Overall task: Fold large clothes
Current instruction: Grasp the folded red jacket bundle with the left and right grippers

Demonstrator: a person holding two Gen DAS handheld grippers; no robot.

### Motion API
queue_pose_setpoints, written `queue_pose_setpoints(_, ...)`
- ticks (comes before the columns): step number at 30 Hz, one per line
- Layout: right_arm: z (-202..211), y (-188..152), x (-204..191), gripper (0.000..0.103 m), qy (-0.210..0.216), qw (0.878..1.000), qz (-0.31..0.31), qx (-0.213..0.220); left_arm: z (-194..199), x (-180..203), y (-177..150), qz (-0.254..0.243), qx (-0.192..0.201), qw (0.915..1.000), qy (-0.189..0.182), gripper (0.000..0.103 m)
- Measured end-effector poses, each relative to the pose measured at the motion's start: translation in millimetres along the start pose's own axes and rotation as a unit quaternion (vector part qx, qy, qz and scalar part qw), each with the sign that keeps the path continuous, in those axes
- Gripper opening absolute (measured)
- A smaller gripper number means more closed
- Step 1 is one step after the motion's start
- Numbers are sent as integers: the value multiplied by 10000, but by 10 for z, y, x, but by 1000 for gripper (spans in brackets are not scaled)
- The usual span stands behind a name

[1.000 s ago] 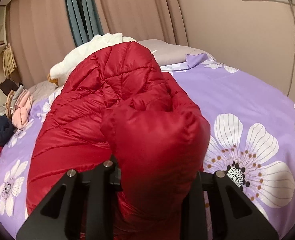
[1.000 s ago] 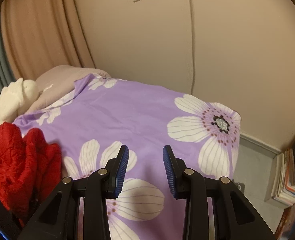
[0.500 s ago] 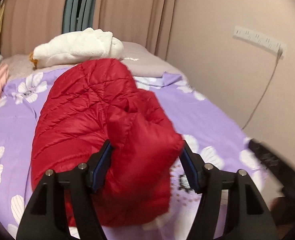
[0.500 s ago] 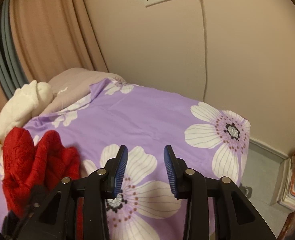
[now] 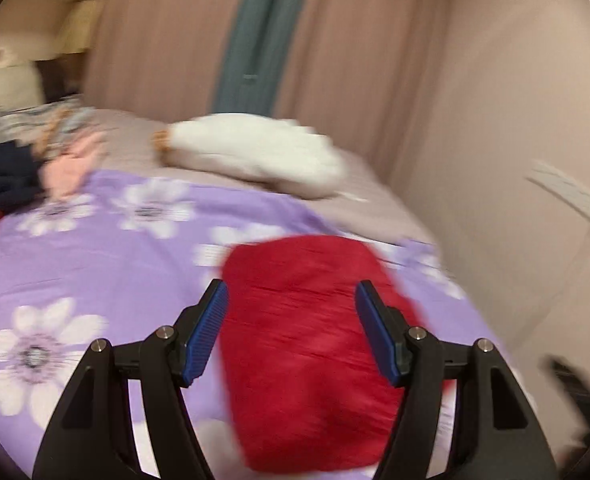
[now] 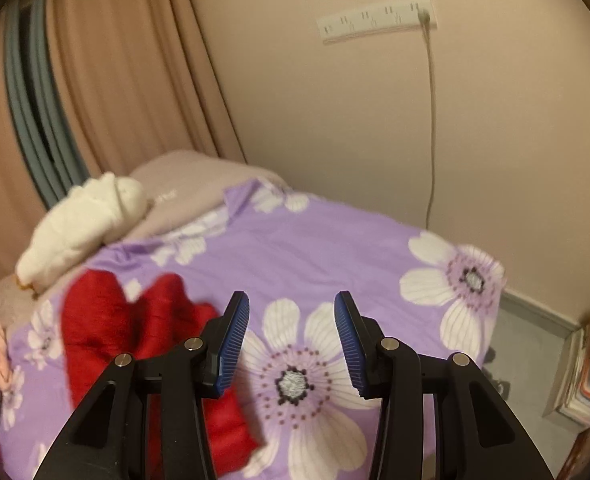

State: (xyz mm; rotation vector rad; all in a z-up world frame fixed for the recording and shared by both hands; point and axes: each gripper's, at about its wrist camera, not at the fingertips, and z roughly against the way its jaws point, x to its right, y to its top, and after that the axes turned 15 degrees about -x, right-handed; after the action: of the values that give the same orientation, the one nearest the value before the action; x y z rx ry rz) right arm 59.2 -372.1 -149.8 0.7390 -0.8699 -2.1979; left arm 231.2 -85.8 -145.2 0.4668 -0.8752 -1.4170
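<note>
A: Two grippers, and both hold nothing. The left gripper (image 5: 291,328) has its jaws wide apart, and the red down jacket (image 5: 315,352) lies on the bed between and beyond them. I cannot tell whether the pads touch the fabric; the picture is blurred.

B: And the right gripper (image 6: 291,340)?

A: Its jaws are also apart, above the purple flowered duvet cover (image 6: 335,248), with only a printed flower between them. From there the jacket (image 6: 143,332) sits to the left of the jaws, partly behind the left finger.

B: What can go wrong from here?

A: I think the jacket is puffy and slippery, so the folded bundle may spring open, because nothing presses on it. In the right view two red lobes stand up, so it is perhaps not flat.

B: Anything else?

A: If the left jaws close on only the top layer, a lift would pull that layer away and undo the fold. Also, the jacket in the left view lies toward the wall side of the bed; a push in that direction could slide it off the edge. The white plush blanket (image 5: 255,156), well beyond the jaws, is not in the way.
</note>
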Motion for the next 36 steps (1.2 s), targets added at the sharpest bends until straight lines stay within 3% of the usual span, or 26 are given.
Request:
queue_pose_setpoints(4,373,-34,-240,50,9,9991,307,304,-376,-334,103,295,-298,9951,899,65)
queue_pose_setpoints(7,492,-6,-429,50,380,9974,487,368,-637,-514,120,484,-339,9896,1308,65)
queue_pose_setpoints(9,491,42,-601,50,512,9958,597,467,-747,-603,104,582,-468,9875,1386,65)
queue_pose_setpoints(19,-185,372,-1516,50,634,9920,1046,295,-1283,-725,255,833,-770,9875,1095,65)
queue_pose_setpoints(23,-718,395,-1878,50,599,9914,1165,14,-1633,-573,327,823,-901,9872,1031,65)
queue_pose_setpoints(26,-1243,329,-2062,50,605,9884,1363,-279,-1891,-471,318,763,-1189,9873,732,64)
queue_pose_setpoints(30,-2006,142,-2017,50,-183,9872,1412,-715,-2169,-385,242,770,-1483,9847,491,66)
queue_pose_setpoints(34,-2525,28,-1729,50,57,9878,1065,-1134,-2516,-367,76,928,-1715,9798,435,70)
queue_pose_setpoints(36,-2636,1,-1665,50,109,9890,991,-1089,-2551,-318,61,946,-1635,9808,483,70)
